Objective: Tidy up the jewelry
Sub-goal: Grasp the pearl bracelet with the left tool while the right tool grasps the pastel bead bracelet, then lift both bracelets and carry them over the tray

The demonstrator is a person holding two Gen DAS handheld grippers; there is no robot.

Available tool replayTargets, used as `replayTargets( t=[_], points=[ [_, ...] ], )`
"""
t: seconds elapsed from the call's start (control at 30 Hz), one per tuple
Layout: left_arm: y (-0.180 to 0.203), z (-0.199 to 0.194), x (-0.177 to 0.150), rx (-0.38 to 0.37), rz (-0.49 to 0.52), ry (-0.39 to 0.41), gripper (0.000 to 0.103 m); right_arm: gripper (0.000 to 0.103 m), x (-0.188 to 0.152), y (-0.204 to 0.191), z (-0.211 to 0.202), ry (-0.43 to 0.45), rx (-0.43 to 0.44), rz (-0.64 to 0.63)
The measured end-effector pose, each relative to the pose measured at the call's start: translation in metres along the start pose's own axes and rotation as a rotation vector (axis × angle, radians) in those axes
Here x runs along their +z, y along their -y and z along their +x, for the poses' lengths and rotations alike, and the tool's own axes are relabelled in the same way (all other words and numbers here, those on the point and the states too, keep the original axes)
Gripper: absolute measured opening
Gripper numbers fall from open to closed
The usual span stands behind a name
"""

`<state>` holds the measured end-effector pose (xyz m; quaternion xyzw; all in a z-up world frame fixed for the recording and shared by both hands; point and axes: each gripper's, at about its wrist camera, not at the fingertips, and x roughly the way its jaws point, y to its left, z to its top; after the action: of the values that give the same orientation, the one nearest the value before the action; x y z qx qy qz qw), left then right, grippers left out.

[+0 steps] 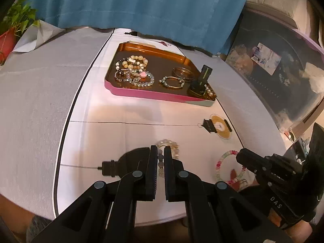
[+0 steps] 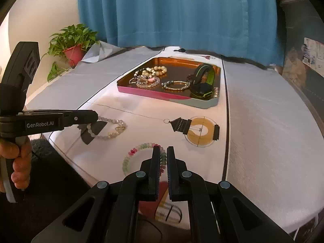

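Note:
My left gripper [image 1: 161, 149] is shut on a pale bead bracelet [image 1: 168, 142], whose far loop droops onto the white cloth. From the right wrist view the same left gripper [image 2: 96, 117] pinches one end of that bracelet [image 2: 119, 130]. My right gripper [image 2: 163, 151] is shut on a pink-and-green bead bracelet [image 2: 137, 149], and the rest of the ring lies to its left. That right gripper [image 1: 241, 155] and its bracelet [image 1: 226, 155] show at the lower right of the left wrist view. Further back, a pink-rimmed tray [image 1: 141, 95] [image 2: 145, 92] holds several bracelets, bangles and a black-and-green wristband [image 2: 202, 81].
A potted plant [image 2: 73, 50] stands at the back left by a blue curtain [image 2: 172, 14]. A lantern picture [image 2: 200, 130] is printed on the cloth. A clear storage box [image 1: 273, 70] sits to the right of the table. The table's near edge runs just below both grippers.

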<state>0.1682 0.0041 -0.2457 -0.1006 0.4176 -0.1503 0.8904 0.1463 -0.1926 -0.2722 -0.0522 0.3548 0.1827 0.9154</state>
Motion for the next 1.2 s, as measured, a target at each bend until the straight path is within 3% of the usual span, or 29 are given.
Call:
replayTargets(
  t=[0.33, 0.5, 0.77, 0.97, 1.2],
  points=[
    [0.024, -0.054, 0.017, -0.025, 0.086, 0.082, 0.003, 0.006, 0.014, -0.007, -0.043, 0.072, 0.029, 0.059],
    [0.020, -0.090, 0.039, -0.188, 0.008, 0.134, 0.003, 0.006, 0.038, -0.021, -0.070, 0.149, 0.029, 0.028],
    [0.026, -0.143, 0.079, -0.287, 0.016, 0.258, 0.003, 0.006, 0.087, -0.031, -0.113, 0.290, 0.025, -0.026],
    [0.036, -0.156, 0.111, -0.246, 0.103, 0.335, 0.003, 0.006, 0.123, -0.030, -0.129, 0.368, 0.027, -0.048],
    [0.052, -0.130, 0.150, -0.091, 0.230, 0.336, 0.003, 0.006, 0.157, -0.019, -0.117, 0.409, 0.028, -0.063]
  ],
)
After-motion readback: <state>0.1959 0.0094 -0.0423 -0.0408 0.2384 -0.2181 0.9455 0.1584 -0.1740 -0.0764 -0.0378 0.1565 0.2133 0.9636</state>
